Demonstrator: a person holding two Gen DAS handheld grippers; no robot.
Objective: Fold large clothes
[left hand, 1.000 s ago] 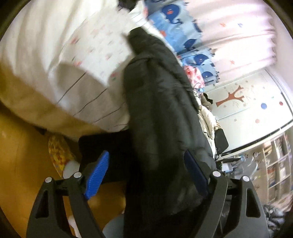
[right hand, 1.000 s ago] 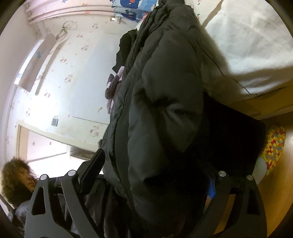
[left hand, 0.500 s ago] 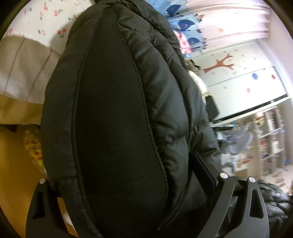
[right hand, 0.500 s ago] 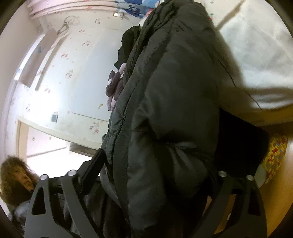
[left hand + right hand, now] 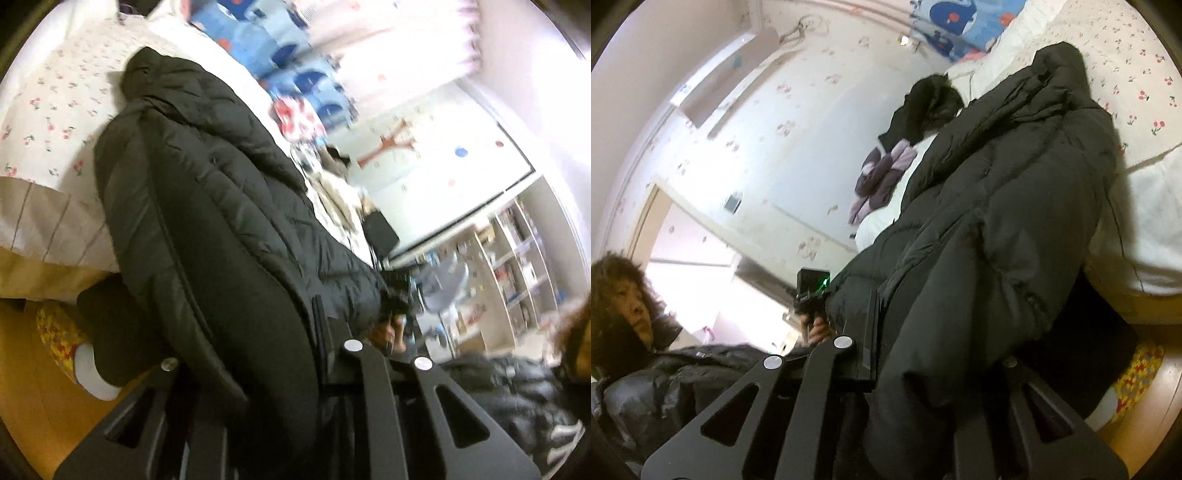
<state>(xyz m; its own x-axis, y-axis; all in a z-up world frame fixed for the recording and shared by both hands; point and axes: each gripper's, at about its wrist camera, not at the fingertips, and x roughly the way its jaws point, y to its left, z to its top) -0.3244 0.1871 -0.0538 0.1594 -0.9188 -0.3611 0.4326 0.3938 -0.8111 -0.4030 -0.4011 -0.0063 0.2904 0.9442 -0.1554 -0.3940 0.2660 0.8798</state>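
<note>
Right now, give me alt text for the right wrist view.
The right gripper, its jaws closing, pinches the hem of a black puffer jacket that stretches away over a bed with a cherry-print sheet. At left, a person's hand holds the other gripper.

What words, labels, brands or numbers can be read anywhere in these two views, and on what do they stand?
No text reads clearly in either view.
White mark on the shiny dark garment at lower right of the left view: looks like a logo, too blurred and cut off to read.
Boxes and books on the shelves: too small and blurred.
Wall stickers and bedsheet: pictures only, no letters.
Black coat: no label visible.
</note>
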